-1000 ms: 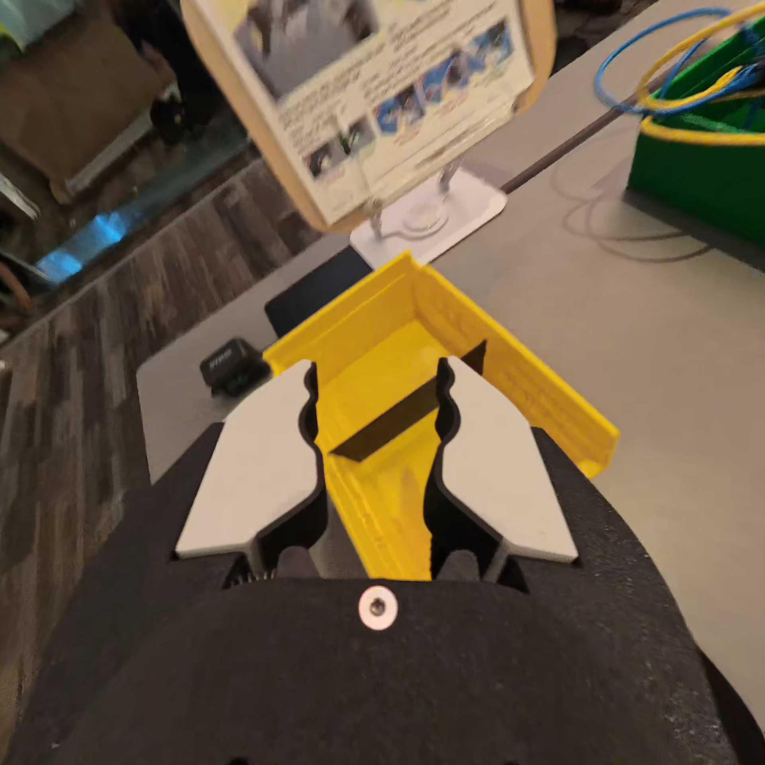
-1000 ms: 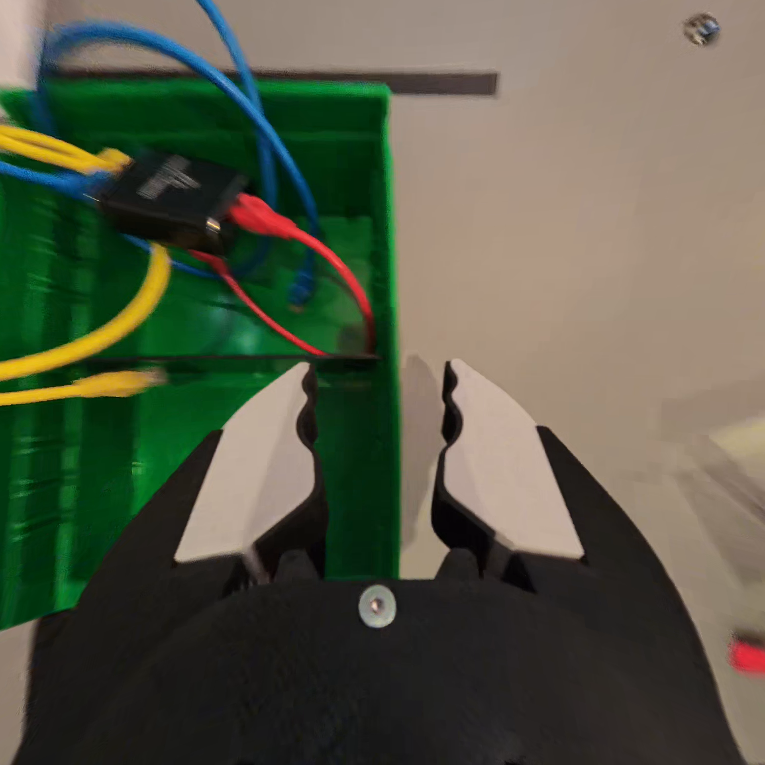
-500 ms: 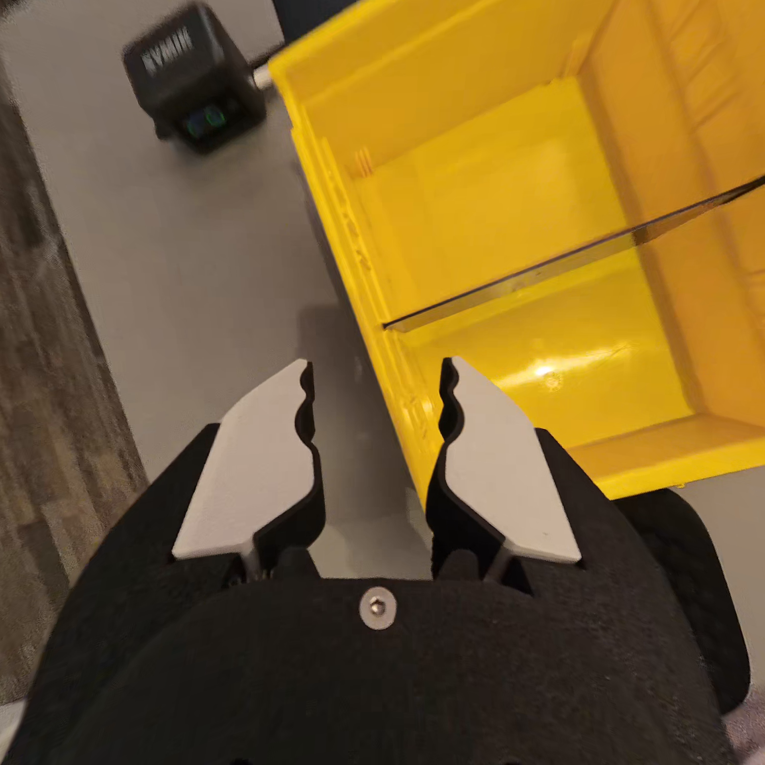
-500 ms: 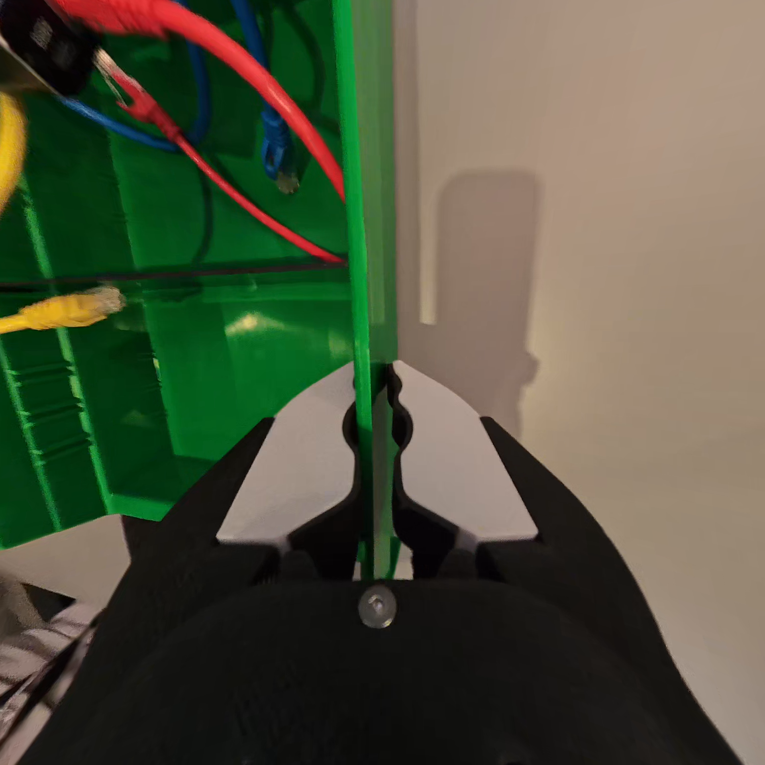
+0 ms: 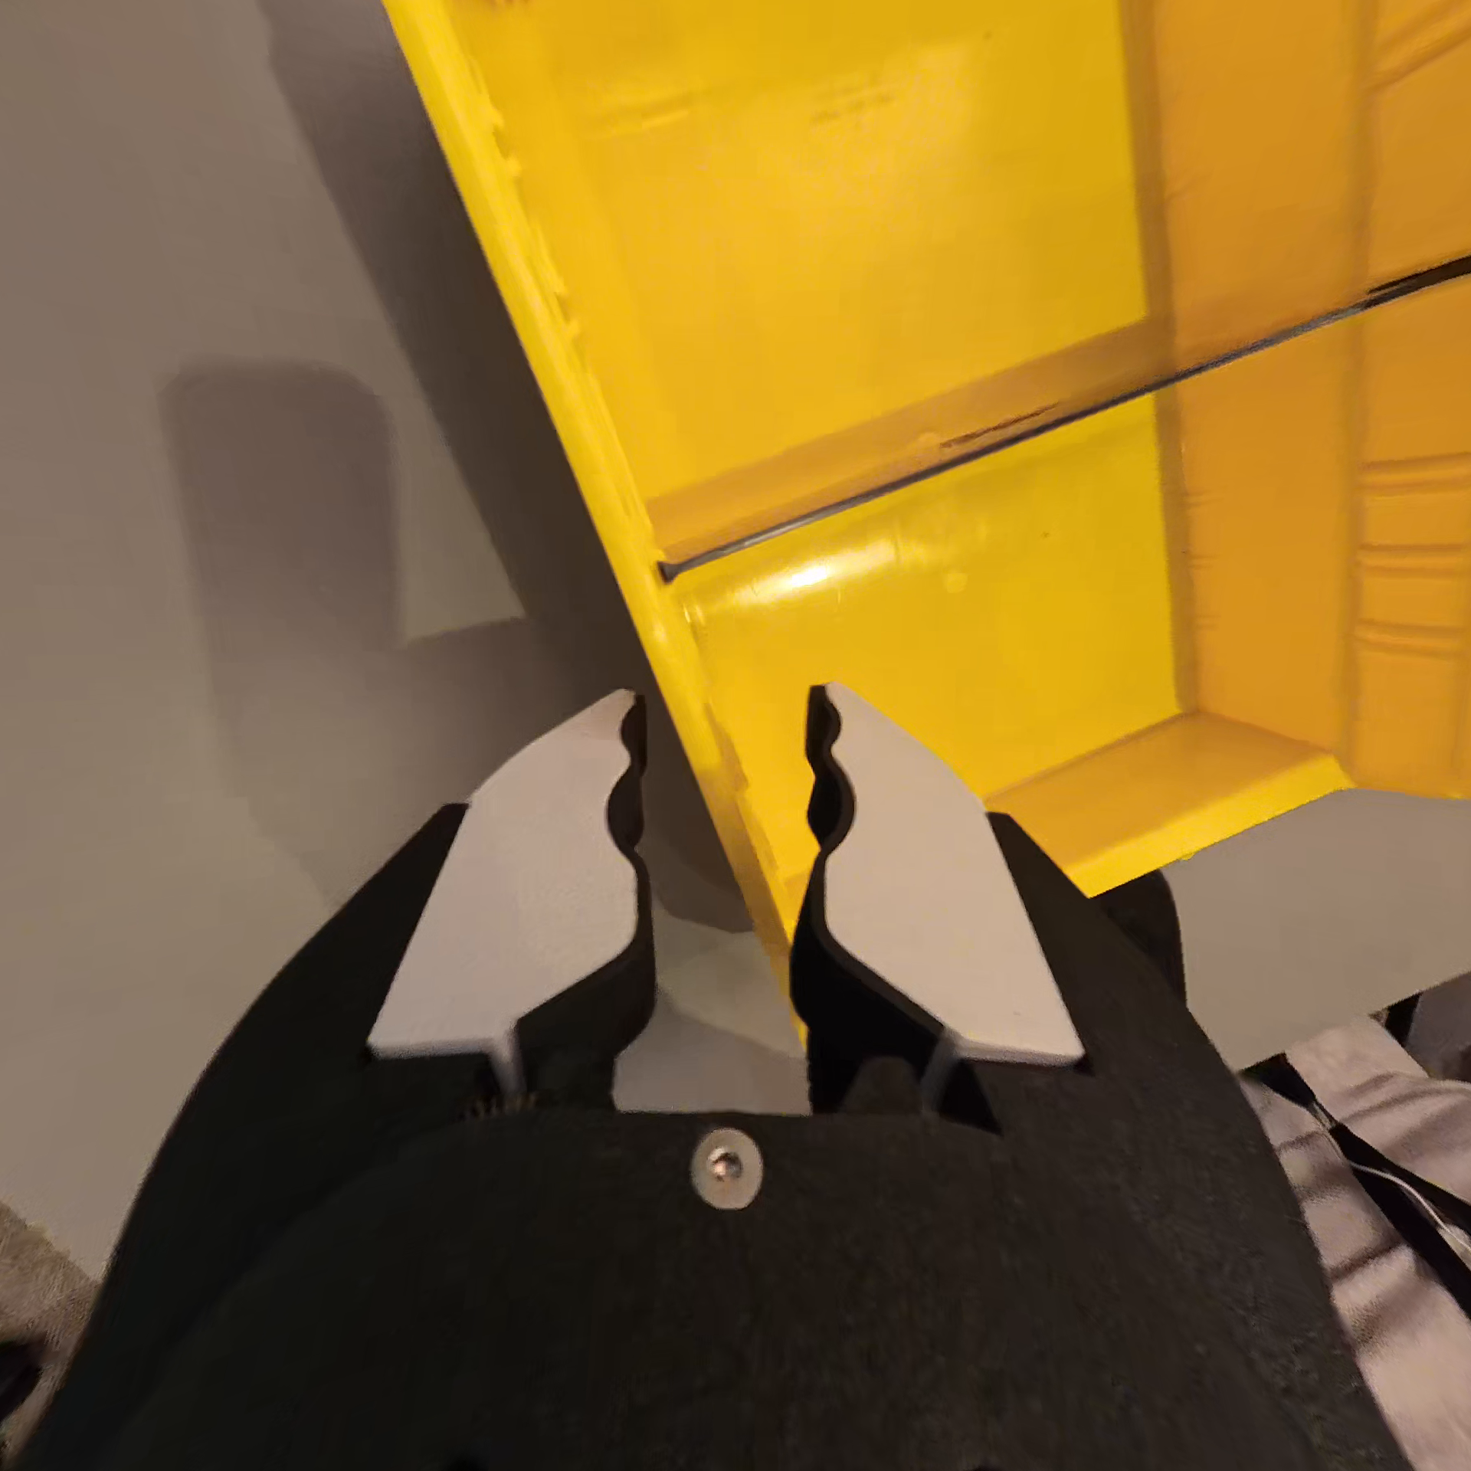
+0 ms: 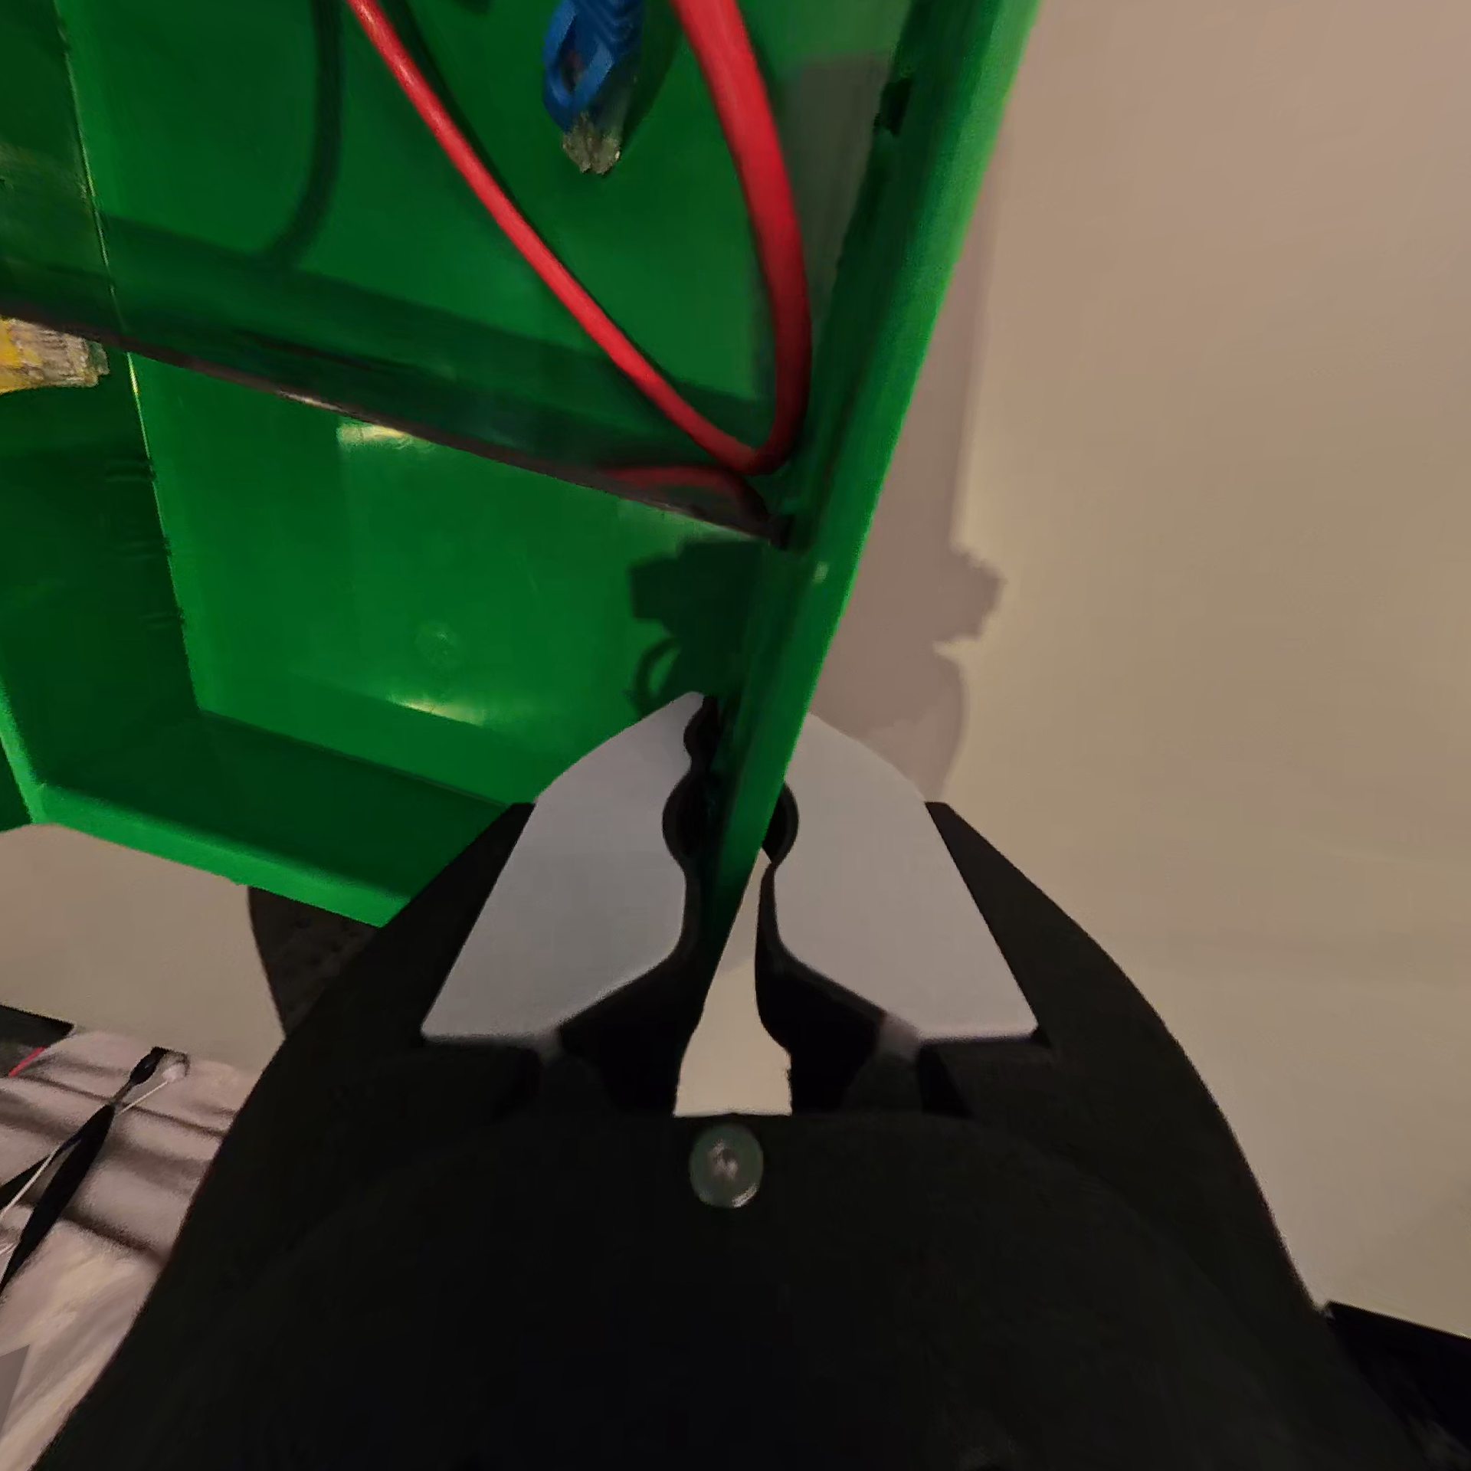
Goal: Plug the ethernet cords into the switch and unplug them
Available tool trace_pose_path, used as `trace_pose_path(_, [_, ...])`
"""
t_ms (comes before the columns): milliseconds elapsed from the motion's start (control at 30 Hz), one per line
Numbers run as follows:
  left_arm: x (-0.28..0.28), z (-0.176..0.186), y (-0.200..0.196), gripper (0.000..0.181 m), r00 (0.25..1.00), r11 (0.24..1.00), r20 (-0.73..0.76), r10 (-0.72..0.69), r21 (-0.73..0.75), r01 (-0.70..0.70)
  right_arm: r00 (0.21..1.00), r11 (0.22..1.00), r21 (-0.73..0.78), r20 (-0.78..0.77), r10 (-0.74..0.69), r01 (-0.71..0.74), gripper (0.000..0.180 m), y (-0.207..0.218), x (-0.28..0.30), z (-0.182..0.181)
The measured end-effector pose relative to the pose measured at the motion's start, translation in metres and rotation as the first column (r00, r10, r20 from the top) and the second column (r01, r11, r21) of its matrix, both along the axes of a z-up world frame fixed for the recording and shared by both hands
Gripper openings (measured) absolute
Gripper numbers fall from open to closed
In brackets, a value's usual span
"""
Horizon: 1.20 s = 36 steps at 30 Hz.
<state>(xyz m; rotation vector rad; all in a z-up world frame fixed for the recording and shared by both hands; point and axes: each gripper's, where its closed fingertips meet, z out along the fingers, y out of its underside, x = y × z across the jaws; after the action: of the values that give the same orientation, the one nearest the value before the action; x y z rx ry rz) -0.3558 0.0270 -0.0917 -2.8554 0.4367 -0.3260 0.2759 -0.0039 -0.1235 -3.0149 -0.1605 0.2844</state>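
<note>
In the left wrist view an empty yellow bin (image 5: 915, 318) with a dark divider sits on the grey table. My left gripper (image 5: 724, 700) is open and straddles the bin's left wall, one finger outside, one inside. In the right wrist view my right gripper (image 6: 744, 708) is shut on the right wall of a green bin (image 6: 868, 398). Inside that bin lie a red ethernet cord (image 6: 764, 239), a blue cord's plug (image 6: 593, 87) and a yellow plug (image 6: 48, 362). The switch is out of view.
The grey table top (image 5: 199, 239) extends left of the yellow bin and the table (image 6: 1234, 398) extends right of the green bin. Grey cloth (image 5: 1369, 1194) shows past the table's near edge in both views (image 6: 72, 1154). My hands' fingertips stand some 65 centimetres from each other.
My left gripper has dropped lower over the yellow bin's left wall, which now sits between its open fingers. My right gripper stays shut on the green bin's wall, and the bin has tilted in view.
</note>
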Motion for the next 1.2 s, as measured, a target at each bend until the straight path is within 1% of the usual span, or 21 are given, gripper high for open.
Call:
trace_pose_path(33, [0.002, -0.003, -0.003, 0.025, 1.000, 0.999, 0.001, -0.006, -0.034, 0.006, 1.000, 1.000, -0.011, -0.002, 0.002, -0.002, 0.009, 0.001, -0.006, 0.000])
trace_pose_path(100, [0.004, -0.008, -0.004, 0.022, 1.000, 0.998, -0.017, -0.012, -0.065, 0.011, 1.000, 0.999, -0.026, 0.011, 0.021, -0.021, 0.009, 0.003, -0.015, 0.000])
trace_pose_path(200, [0.000, -0.011, -0.002, 0.016, 0.995, 0.998, -0.100, -0.020, -0.061, 0.014, 0.998, 0.997, -0.055, 0.045, 0.050, -0.047, 0.010, 0.004, -0.029, 0.000])
trace_pose_path(267, [0.000, -0.012, -0.001, 0.016, 0.989, 0.998, -0.144, -0.033, -0.057, 0.025, 0.996, 0.996, -0.063, 0.053, 0.065, -0.062, 0.010, 0.007, -0.038, 0.000])
trace_pose_path(433, [0.005, -0.016, 0.001, 0.017, 0.979, 0.997, -0.196, -0.052, -0.067, 0.039, 0.991, 0.990, -0.059, 0.045, 0.129, -0.126, 0.010, 0.016, -0.062, 0.001])
trace_pose_path(667, [0.020, -0.017, 0.002, 0.024, 0.965, 0.994, -0.240, -0.105, -0.064, 0.092, 0.974, 0.976, -0.075, 0.085, 0.210, -0.204, 0.013, 0.019, -0.091, 0.001])
trace_pose_path(867, [0.030, -0.018, 0.002, 0.027, 0.952, 0.990, -0.273, -0.142, -0.065, 0.129, 0.961, 0.963, -0.103, 0.100, 0.259, -0.249, 0.015, 0.012, -0.112, 0.001])
trace_pose_path(1000, [0.030, -0.020, -0.001, 0.028, 0.950, 0.988, -0.276, -0.149, -0.076, 0.133, 0.941, 0.951, -0.112, 0.151, 0.303, -0.288, 0.022, 0.010, -0.115, 0.002])
trace_pose_path(1067, [0.031, -0.021, -0.005, 0.028, 0.955, 0.987, -0.253, -0.153, -0.095, 0.133, 0.939, 0.953, -0.064, 0.162, 0.303, -0.296, 0.022, 0.015, -0.116, 0.007])
trace_pose_path(1133, [0.033, -0.021, -0.010, 0.028, 0.963, 0.984, -0.218, -0.158, -0.119, 0.134, 0.953, 0.962, 0.057, 0.166, 0.253, -0.266, 0.024, 0.028, -0.117, 0.024])
trace_pose_path(1200, [0.035, -0.020, -0.011, 0.030, 0.967, 0.981, -0.183, -0.178, -0.113, 0.159, 0.961, 0.951, 0.195, 0.187, 0.203, -0.239, 0.024, 0.035, -0.115, 0.052])
